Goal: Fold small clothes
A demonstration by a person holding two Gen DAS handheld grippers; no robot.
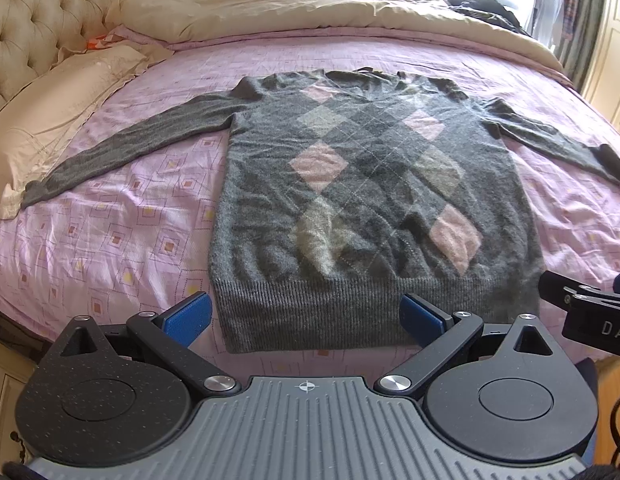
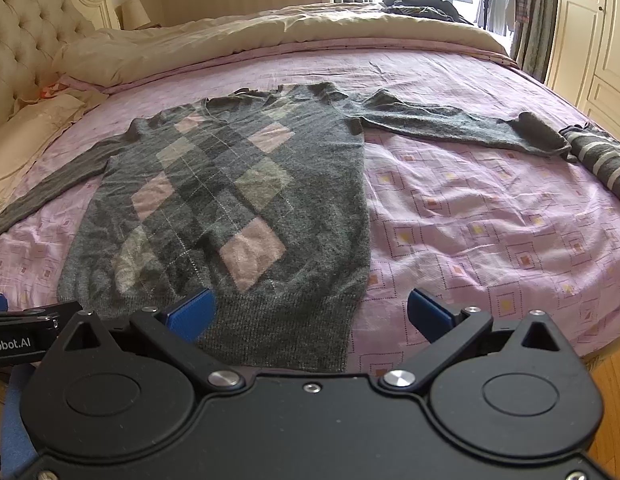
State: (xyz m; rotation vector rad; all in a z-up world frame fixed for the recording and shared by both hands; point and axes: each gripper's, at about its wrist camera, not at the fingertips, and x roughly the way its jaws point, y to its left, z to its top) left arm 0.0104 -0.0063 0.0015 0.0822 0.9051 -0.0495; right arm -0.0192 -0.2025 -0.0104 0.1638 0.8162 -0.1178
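A grey sweater (image 1: 365,184) with a pink and grey argyle front lies flat on the bed, hem towards me, both sleeves spread out sideways. In the right wrist view the same sweater (image 2: 230,200) fills the left half. My left gripper (image 1: 306,316) hovers open over the left part of the ribbed hem, nothing between its blue pads. Open as well, my right gripper (image 2: 310,312) straddles the hem's right corner. The right gripper shows at the edge of the left wrist view (image 1: 585,304).
The bed carries a pink patterned sheet (image 1: 122,216), a beige pillow (image 1: 50,120) on the left and a beige duvet (image 1: 310,12) at the back. A striped grey garment (image 2: 601,160) lies by the right sleeve's cuff. A tufted headboard (image 1: 42,12) stands left; wooden floor (image 2: 609,384) lies right.
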